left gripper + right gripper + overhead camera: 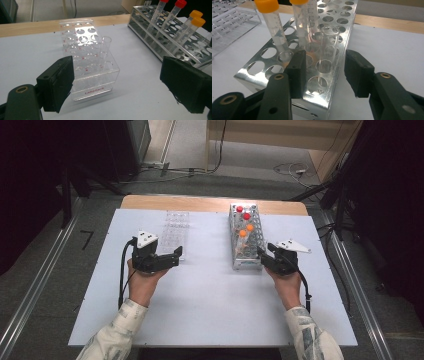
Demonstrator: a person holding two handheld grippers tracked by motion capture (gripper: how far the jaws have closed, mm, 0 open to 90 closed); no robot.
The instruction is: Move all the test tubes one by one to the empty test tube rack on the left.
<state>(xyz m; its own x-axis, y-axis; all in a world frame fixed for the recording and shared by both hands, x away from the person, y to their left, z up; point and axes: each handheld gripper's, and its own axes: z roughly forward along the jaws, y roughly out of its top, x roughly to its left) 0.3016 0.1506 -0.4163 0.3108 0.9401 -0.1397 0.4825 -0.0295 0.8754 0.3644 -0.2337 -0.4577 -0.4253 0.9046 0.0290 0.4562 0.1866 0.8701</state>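
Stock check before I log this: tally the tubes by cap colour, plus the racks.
Red-capped plastic tubes: 2
Orange-capped plastic tubes: 2
Uncapped clear glass tubes: 2
Perforated metal rack: 1
Clear acrylic rack: 1
Total: 6 tubes, 2 racks, 8 things

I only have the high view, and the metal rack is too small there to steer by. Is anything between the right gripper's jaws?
Observer: Yes. In the right gripper view an uncapped clear tube stands in the metal rack, between the jaws of the right gripper.
Operator: Is it gripped?
Observer: No. A gap shows on each side of it, so neither pad touches it.
Operator: And the other hand?
Observer: The left gripper is open with nothing between its jaws. Ahead of it, the clear plastic rack holds a lone tube, upright and uncapped.
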